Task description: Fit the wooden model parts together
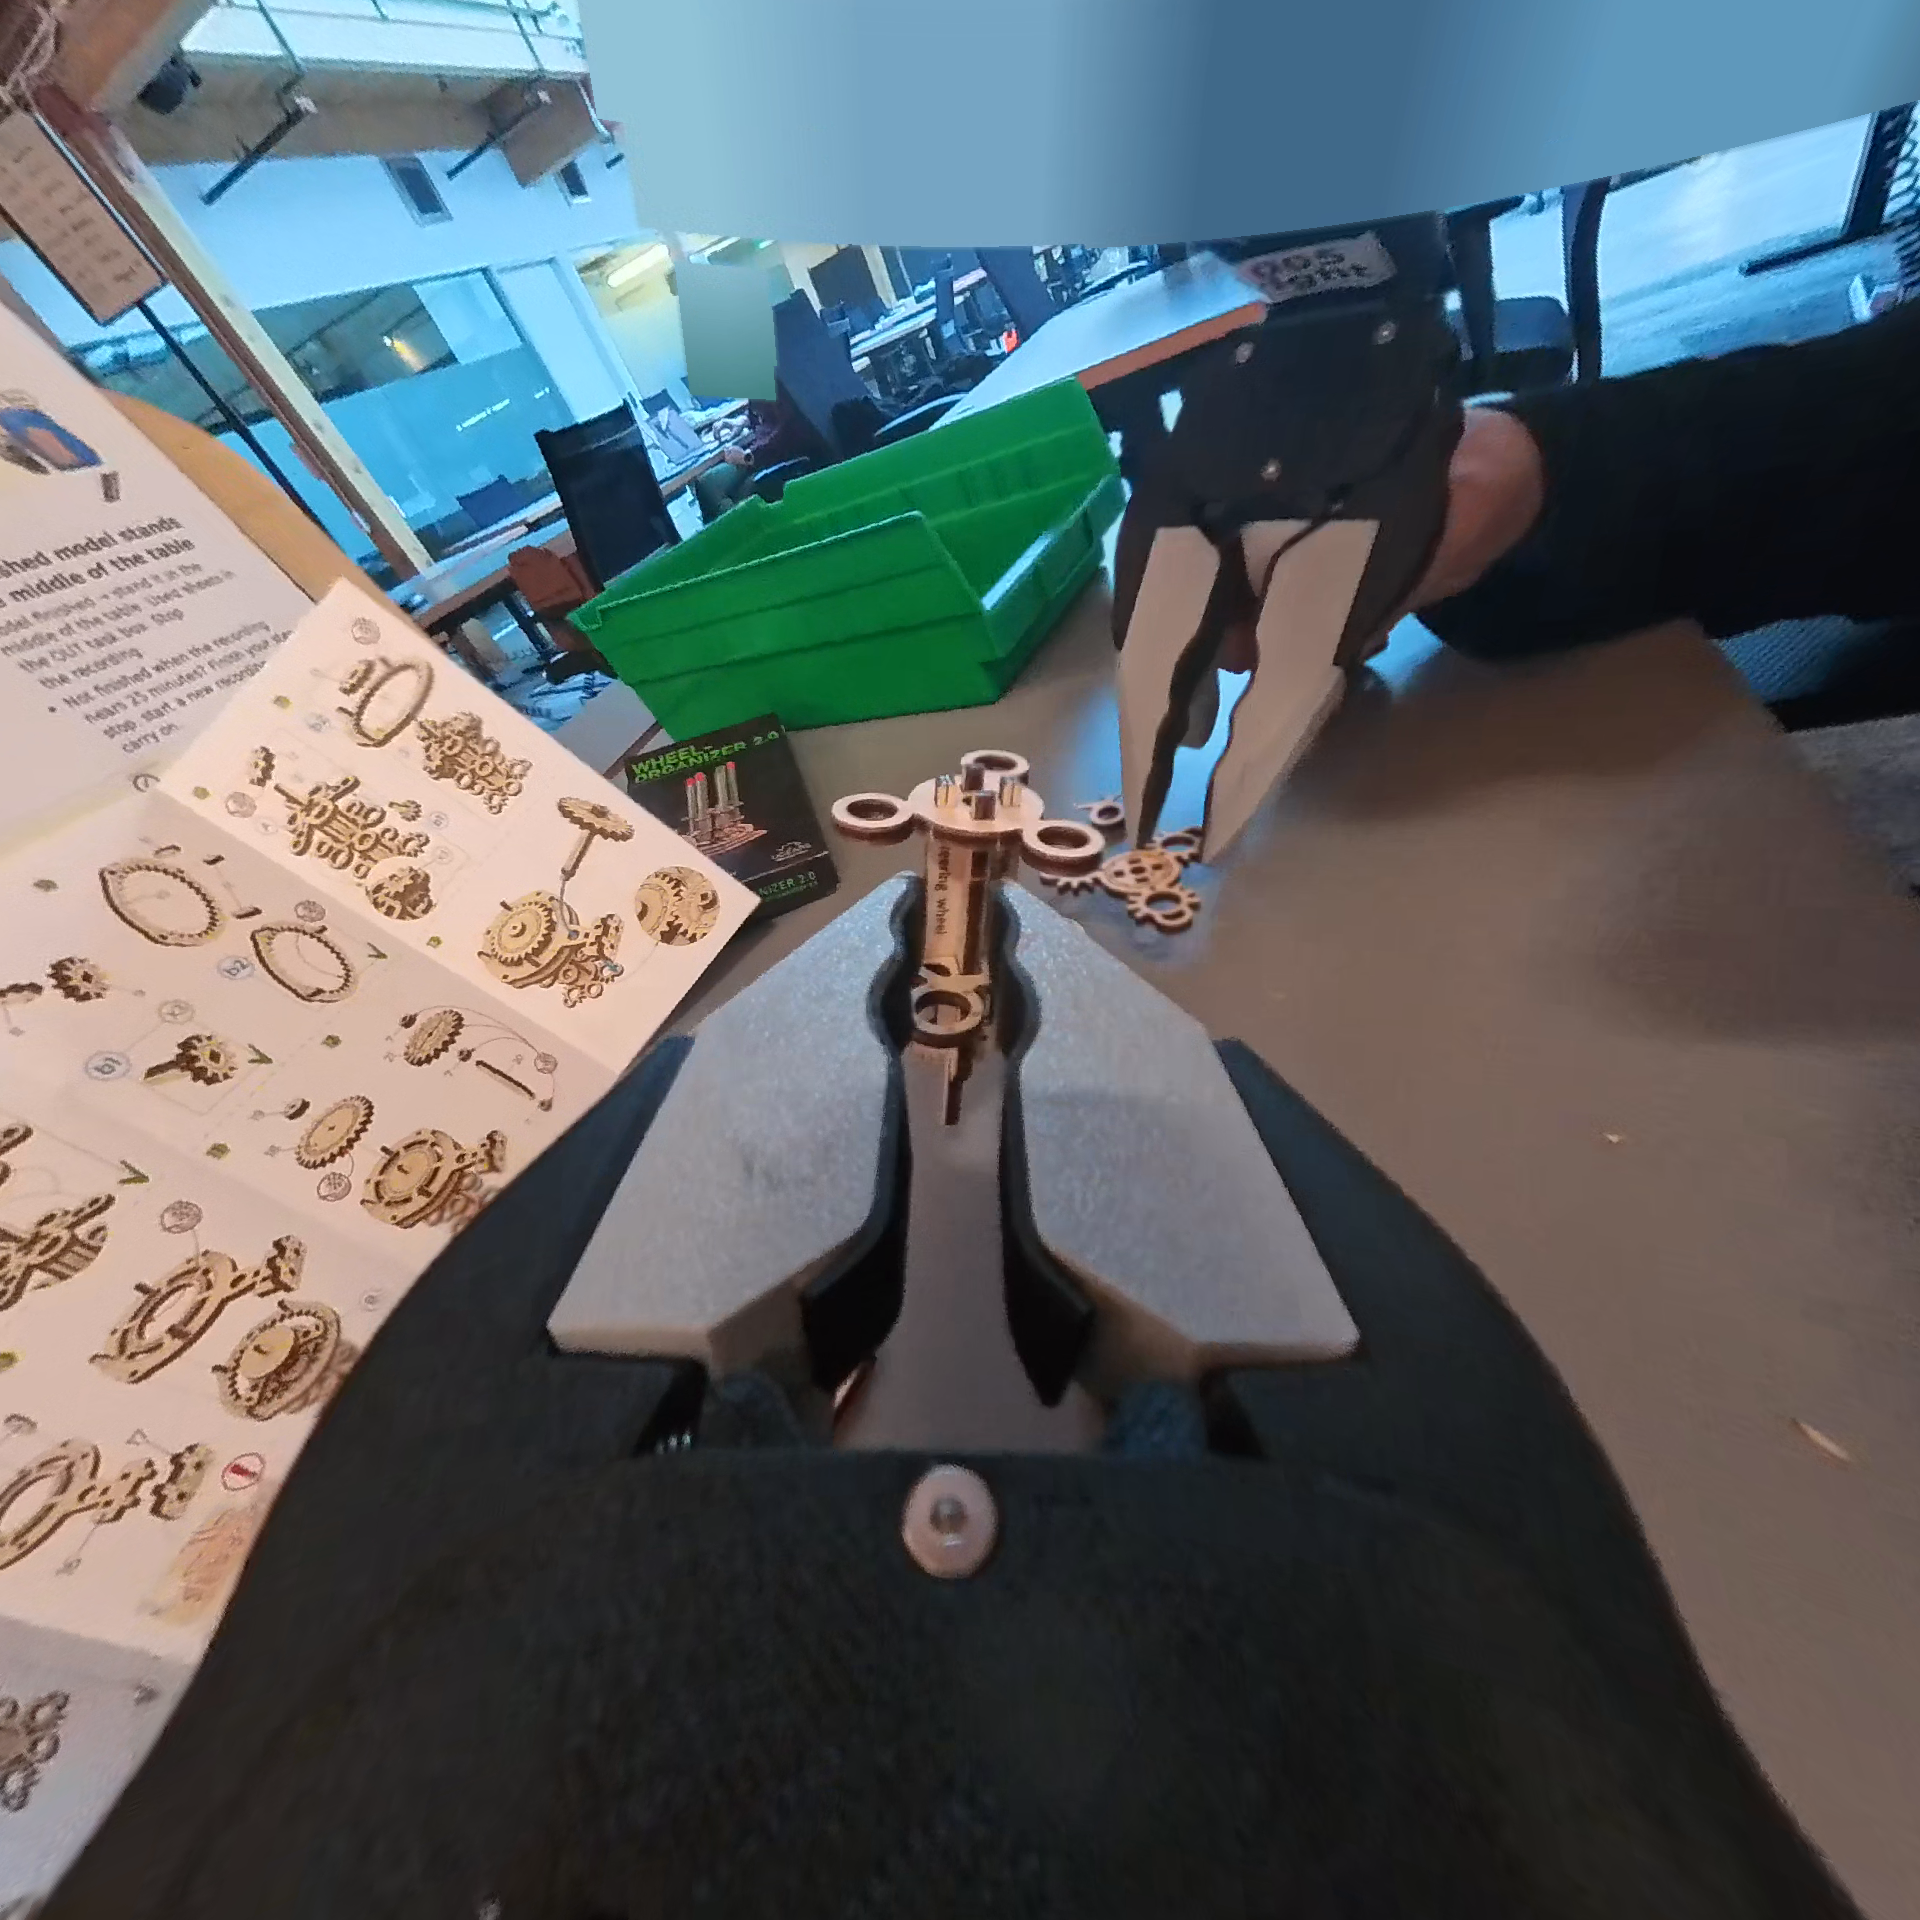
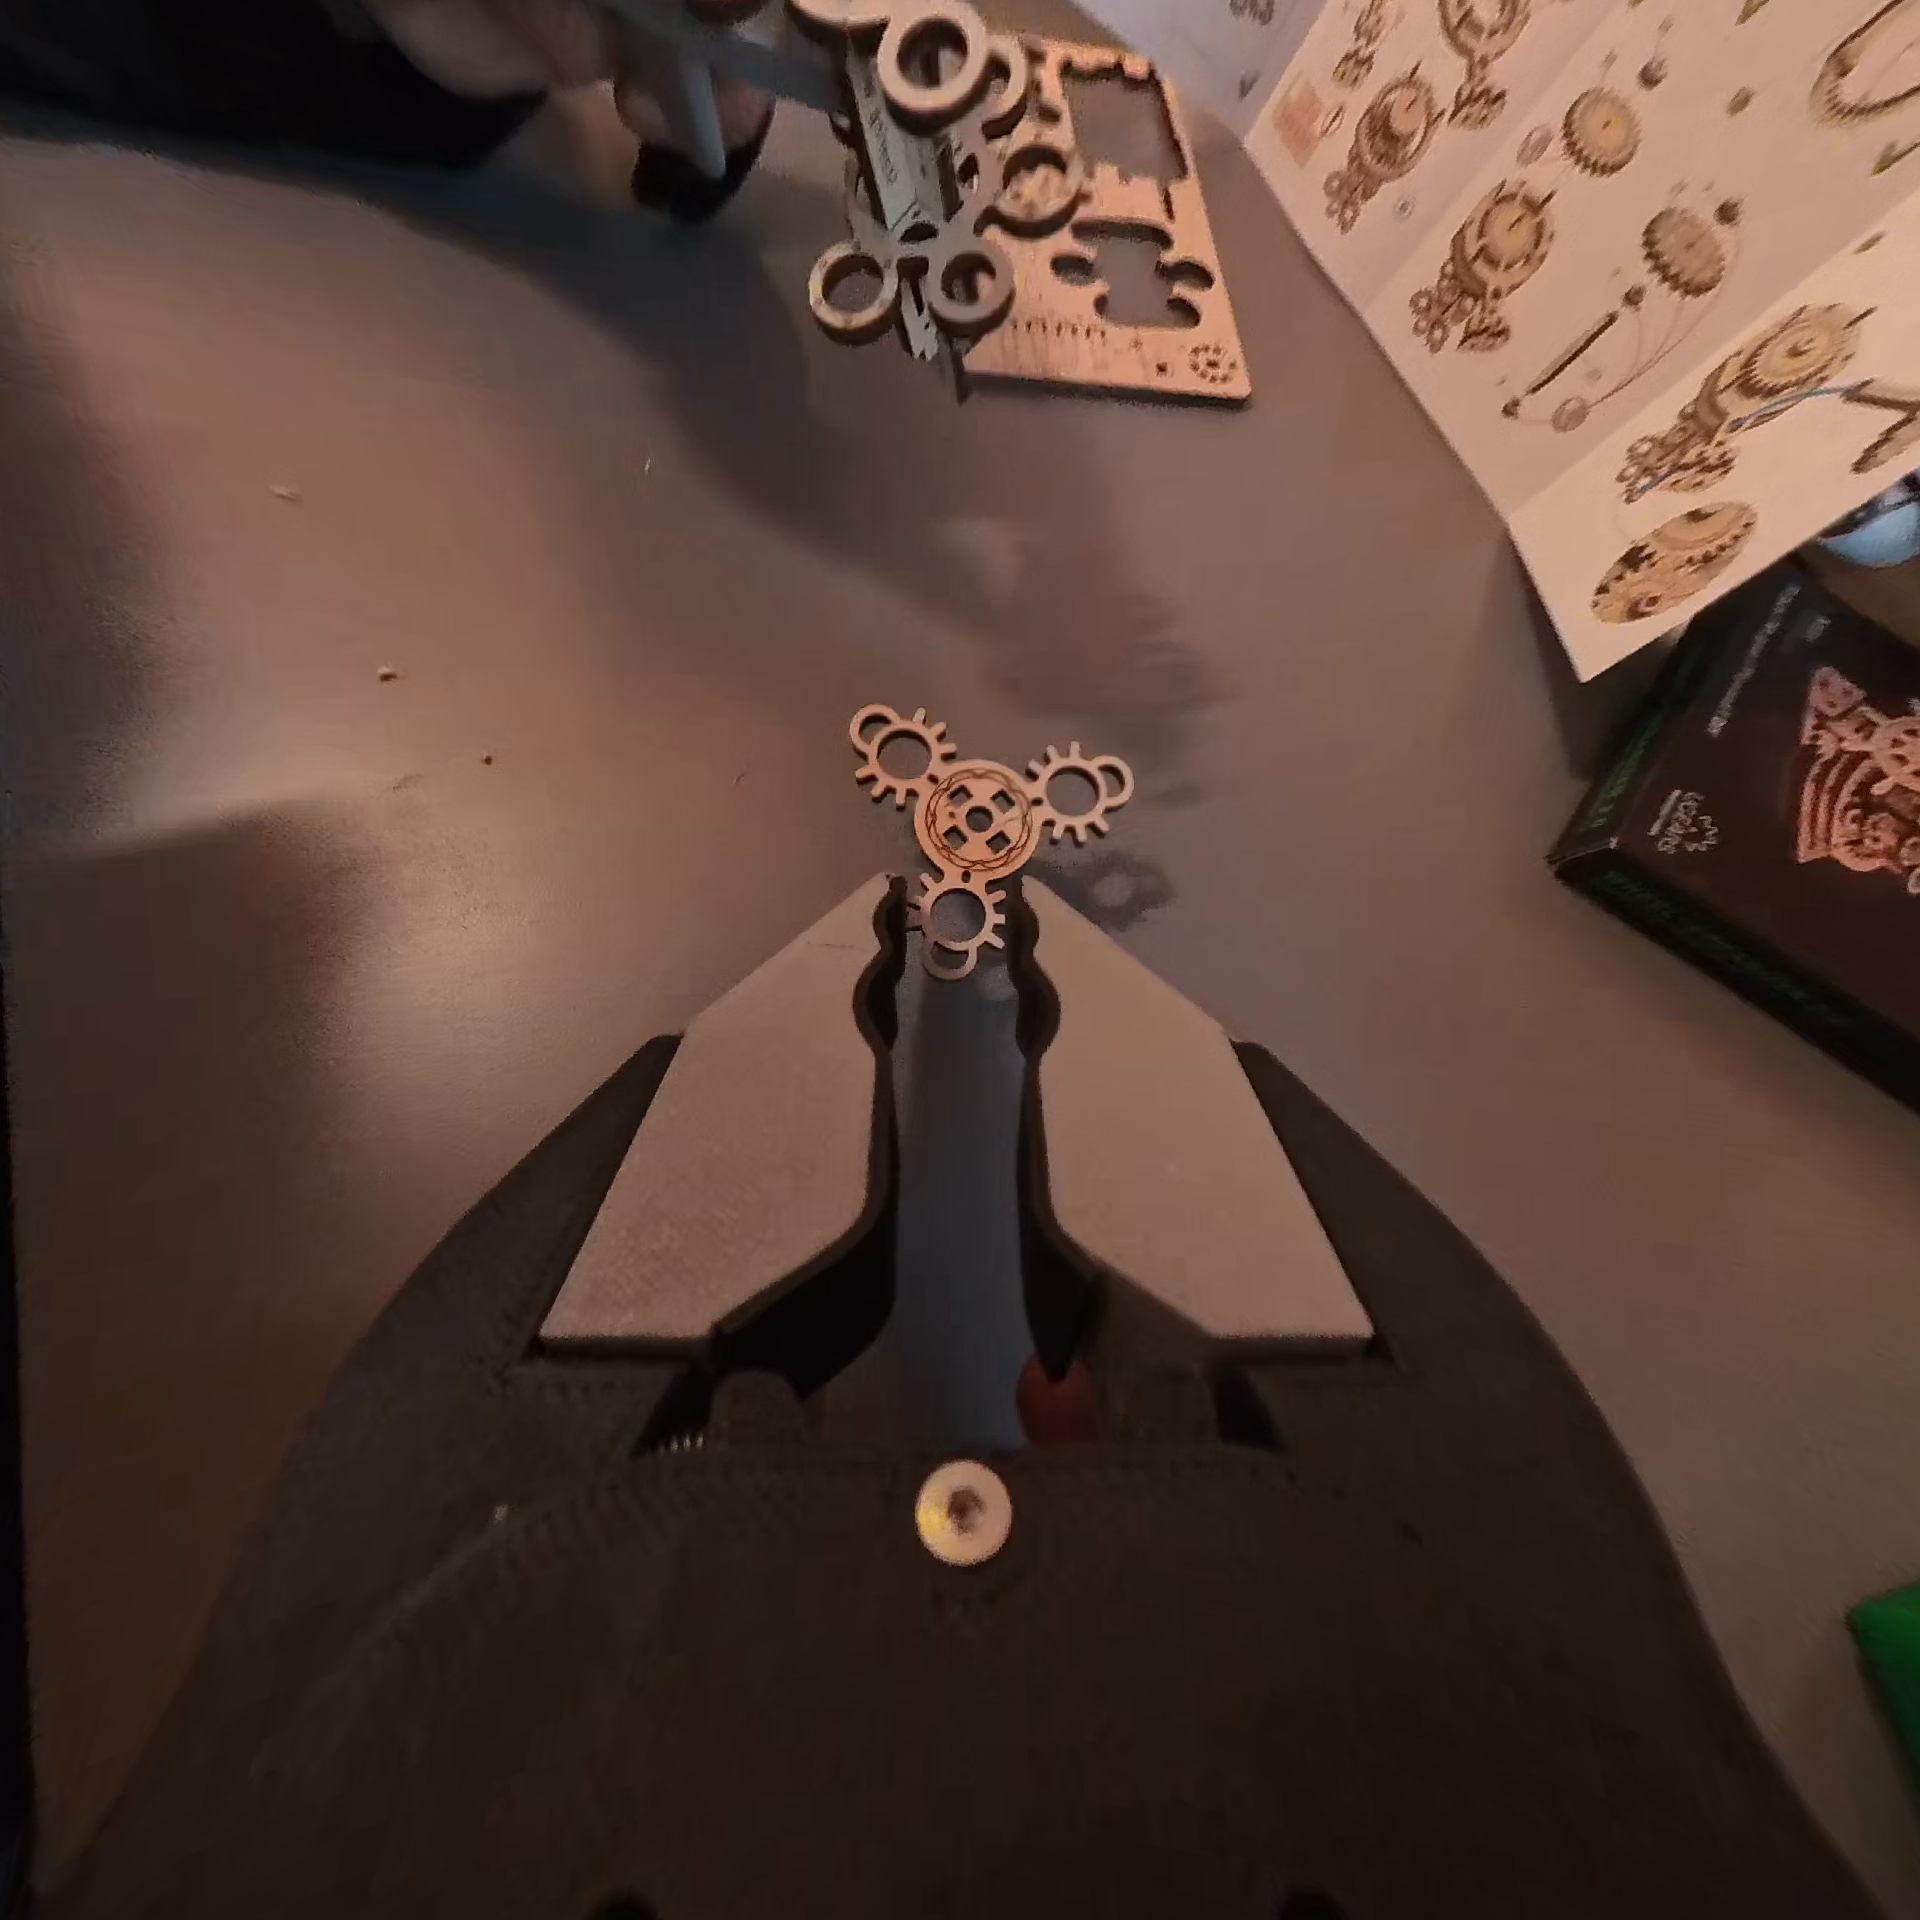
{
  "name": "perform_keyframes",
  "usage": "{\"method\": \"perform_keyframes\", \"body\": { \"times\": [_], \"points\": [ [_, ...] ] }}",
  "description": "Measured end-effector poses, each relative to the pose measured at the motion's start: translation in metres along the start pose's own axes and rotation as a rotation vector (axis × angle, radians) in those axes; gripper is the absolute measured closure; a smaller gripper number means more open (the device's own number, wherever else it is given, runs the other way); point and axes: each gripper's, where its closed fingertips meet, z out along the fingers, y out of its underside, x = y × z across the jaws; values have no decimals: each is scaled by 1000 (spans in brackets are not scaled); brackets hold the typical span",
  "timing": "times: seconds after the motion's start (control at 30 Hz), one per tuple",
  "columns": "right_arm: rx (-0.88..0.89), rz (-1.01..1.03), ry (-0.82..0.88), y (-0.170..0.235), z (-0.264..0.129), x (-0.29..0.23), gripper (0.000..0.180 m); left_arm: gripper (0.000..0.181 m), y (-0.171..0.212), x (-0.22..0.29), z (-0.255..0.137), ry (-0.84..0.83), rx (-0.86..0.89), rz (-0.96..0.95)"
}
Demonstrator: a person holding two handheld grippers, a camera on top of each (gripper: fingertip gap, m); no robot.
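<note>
My left gripper is shut on a wooden assembly: an upright post with ringed plates and small pegs on its far end. It holds the assembly above the grey table. The assembly also shows in the right wrist view, at the top. My right gripper is shut on one lobe of a flat three-lobed gear plate and holds it just off the table, with its shadow beside it. In the left wrist view the right gripper points down on that plate, just right of the assembly.
A folded instruction sheet lies at the left. A small black box and green bins stand behind it. A punched-out wooden sheet lies past the assembly. A small loose wooden part lies by the plate. A person's hand holds the right gripper. Across from one pair of fingers to the other is roughly 12 cm.
</note>
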Motion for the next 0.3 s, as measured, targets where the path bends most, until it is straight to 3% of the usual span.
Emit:
{"method": "perform_keyframes", "body": {
  "times": [0.3],
  "points": [
    [2, -11, -14, 0, 0, -2, 165, 172, -4, -6, -3, 14, 37, -95]
  ]
}}
